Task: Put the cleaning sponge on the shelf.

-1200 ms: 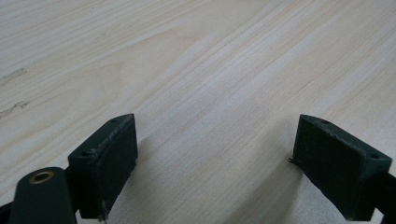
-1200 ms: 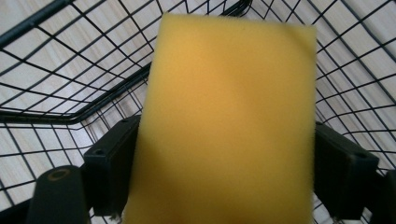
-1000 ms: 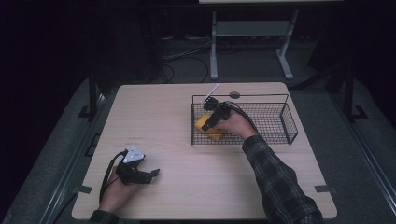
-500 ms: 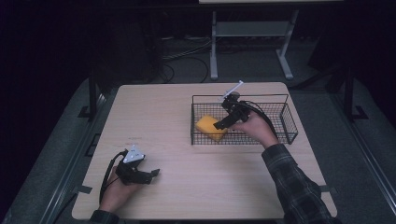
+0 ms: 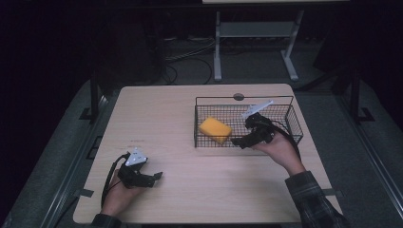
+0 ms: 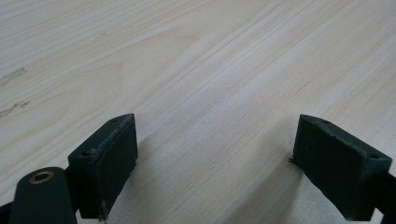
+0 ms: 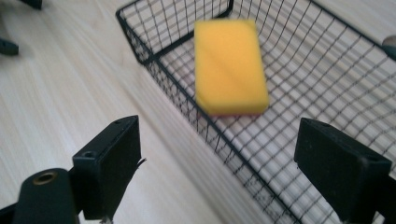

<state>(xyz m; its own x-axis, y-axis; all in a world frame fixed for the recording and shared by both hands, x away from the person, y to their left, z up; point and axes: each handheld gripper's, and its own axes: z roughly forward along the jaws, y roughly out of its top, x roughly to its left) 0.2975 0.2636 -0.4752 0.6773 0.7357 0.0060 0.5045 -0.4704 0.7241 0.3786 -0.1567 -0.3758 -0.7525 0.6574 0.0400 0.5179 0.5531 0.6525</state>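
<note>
I see my right gripper [image 7: 215,154] gaping wide and empty, the yellow sponge [image 7: 229,65] at twelve o'clock inside the wire basket [image 7: 327,79].

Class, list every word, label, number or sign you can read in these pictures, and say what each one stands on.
There are none to read: the sponge, the wire basket, the table and both grippers carry no legible writing.
</note>
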